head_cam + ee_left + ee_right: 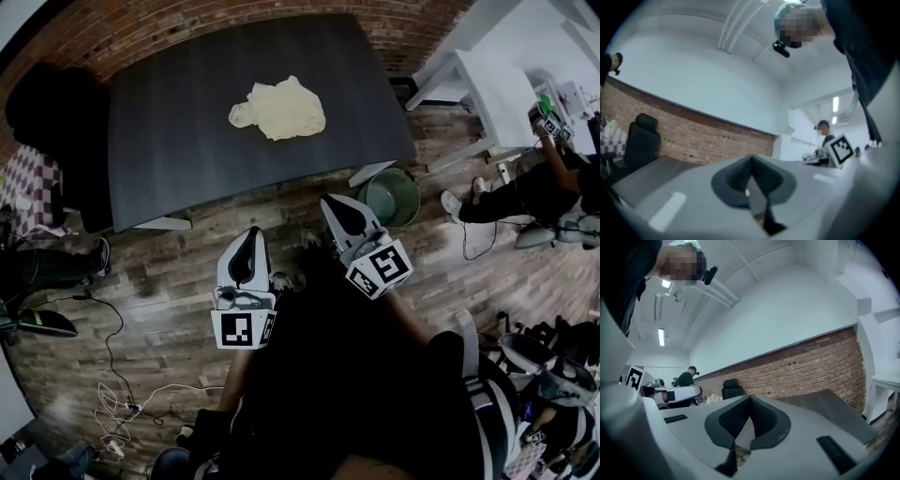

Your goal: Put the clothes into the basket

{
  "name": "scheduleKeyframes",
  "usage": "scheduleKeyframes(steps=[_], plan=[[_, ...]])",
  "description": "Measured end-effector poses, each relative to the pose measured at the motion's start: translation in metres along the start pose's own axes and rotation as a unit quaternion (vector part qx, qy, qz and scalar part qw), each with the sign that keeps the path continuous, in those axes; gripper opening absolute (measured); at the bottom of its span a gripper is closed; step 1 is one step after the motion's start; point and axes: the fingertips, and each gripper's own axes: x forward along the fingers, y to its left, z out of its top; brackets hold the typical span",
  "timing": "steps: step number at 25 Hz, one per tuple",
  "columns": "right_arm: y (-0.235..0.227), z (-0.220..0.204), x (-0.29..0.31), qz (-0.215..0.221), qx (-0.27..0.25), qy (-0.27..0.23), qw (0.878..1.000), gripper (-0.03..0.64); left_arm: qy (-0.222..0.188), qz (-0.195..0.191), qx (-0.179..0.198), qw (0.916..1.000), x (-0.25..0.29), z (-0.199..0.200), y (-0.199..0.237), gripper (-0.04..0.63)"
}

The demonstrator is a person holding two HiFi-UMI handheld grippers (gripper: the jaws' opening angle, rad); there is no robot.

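Dark table (187, 141) ahead of both grippers, green basket (412, 208) on the floor just right of the right gripper (330, 202), cream cloth (279, 110) on the table well beyond the tips, left gripper (251, 234) alongside, both pairs of jaws pressed together, empty.

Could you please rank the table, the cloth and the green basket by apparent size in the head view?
1. Table, by far the largest.
2. Cloth on it.
3. Green basket on the floor: only slightly smaller-looking, partly hidden and farther from the camera, so these two are unsure.
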Motion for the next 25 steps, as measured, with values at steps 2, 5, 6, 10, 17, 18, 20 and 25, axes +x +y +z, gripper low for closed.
scheduleKeyframes(steps=[2, 5, 6, 10, 17, 18, 20, 25], plan=[[-0.014, 0.004, 0.008, 0.004, 0.000, -0.001, 1.000, 0.005, 0.000, 0.000, 0.001, 1.0000, 0.019, 0.001, 0.000, 0.005], [-0.037, 0.007, 0.020, 0.010, 0.003, 0.000, 1.000, 0.005, 0.000, 0.001, -0.002, 1.0000, 0.047, 0.000, 0.000, 0.005], [-0.045, 0.008, 0.024, 0.013, 0.004, 0.000, 1.000, 0.005, 0.000, 0.002, -0.003, 1.0000, 0.057, -0.001, 0.000, 0.005], [-0.075, 0.012, 0.040, 0.025, 0.001, 0.005, 1.000, 0.006, 0.005, 0.006, 0.000, 1.0000, 0.095, -0.002, -0.003, 0.005], [-0.116, 0.015, 0.061, 0.045, 0.002, 0.018, 0.999, 0.006, 0.012, 0.023, 0.003, 0.9997, 0.139, -0.005, -0.007, 0.005], [-0.120, 0.016, 0.064, 0.049, 0.002, 0.020, 0.999, 0.006, 0.011, 0.028, 0.004, 0.9996, 0.144, -0.006, -0.006, 0.005], [-0.128, 0.015, 0.068, 0.057, 0.003, 0.024, 0.998, 0.006, 0.009, 0.036, 0.003, 0.9993, 0.153, -0.005, -0.006, 0.005], [-0.144, 0.015, 0.082, 0.075, 0.002, 0.037, 0.996, 0.005, 0.018, 0.051, 0.000, 0.9986, 0.168, -0.006, -0.005, 0.005]])
